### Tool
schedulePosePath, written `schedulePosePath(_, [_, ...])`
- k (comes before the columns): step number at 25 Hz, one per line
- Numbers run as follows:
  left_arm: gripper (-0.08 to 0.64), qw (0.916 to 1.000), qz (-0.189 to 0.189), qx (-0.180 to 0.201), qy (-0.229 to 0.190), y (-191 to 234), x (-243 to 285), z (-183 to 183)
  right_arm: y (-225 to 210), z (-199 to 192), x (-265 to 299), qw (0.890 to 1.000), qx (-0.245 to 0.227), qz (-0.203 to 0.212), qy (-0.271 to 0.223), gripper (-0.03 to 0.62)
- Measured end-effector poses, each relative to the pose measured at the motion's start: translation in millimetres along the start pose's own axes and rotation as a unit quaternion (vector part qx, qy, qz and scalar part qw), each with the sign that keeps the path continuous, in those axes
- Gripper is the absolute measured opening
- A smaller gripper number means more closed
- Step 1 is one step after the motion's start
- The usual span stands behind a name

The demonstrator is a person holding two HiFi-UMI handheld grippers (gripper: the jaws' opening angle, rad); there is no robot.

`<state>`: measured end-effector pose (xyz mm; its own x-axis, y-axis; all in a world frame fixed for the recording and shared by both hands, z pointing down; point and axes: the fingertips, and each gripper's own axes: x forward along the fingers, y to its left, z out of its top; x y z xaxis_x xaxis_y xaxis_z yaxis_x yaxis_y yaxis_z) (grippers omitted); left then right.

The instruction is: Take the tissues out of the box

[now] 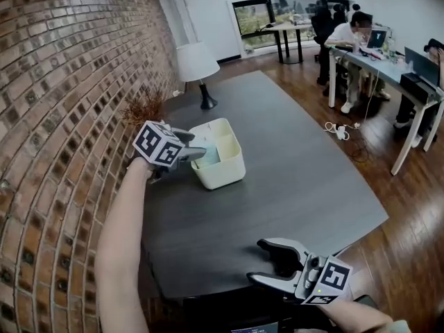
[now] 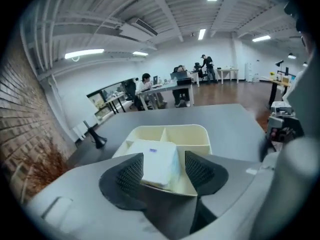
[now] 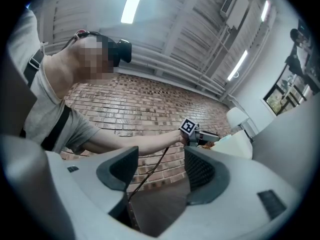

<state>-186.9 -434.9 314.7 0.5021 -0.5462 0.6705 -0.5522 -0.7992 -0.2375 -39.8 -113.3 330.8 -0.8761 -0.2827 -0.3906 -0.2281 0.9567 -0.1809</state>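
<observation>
Left gripper jaws narrow, closed on white tissue pack. The pack sits at the left compartment of the cream box (2 compartments), far-left on the dark table. Right gripper at the table's near edge, well apart from the box, jaws wide, nothing between them. Lamp at the far-left corner.
</observation>
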Motion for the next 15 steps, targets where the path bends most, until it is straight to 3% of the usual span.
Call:
schedulePosePath(2, [0.294,0.9992,0.038,-0.004,-0.016,18.9,-9.6,7.0,0.4,-0.1,0.7,1.0,0.002,0.0,-0.001,0.302])
schedulePosePath(4, [0.429,0.9991,0.042,0.008,-0.004,26.3,-10.8,9.7,0.6,-0.7,0.9,1.0,0.003,-0.001,-0.001,0.302])
schedulePosePath(6, [0.569,0.9977,0.028,0.046,0.041,23.4,-4.2,5.1,1.0,-0.8,1.1,1.0,0.005,-0.002,-0.002,0.302])
schedulePosePath(11, [0.588,0.9755,-0.002,0.152,0.159,15.8,18.1,-7.4,1.9,-0.7,2.0,1.0,0.012,-0.002,-0.005,0.302])
schedulePosePath(15, [0.589,0.9572,-0.04,0.183,0.221,14.7,38.3,-21.8,1.8,-1.5,2.0,1.0,0.016,-0.001,-0.006,0.302])
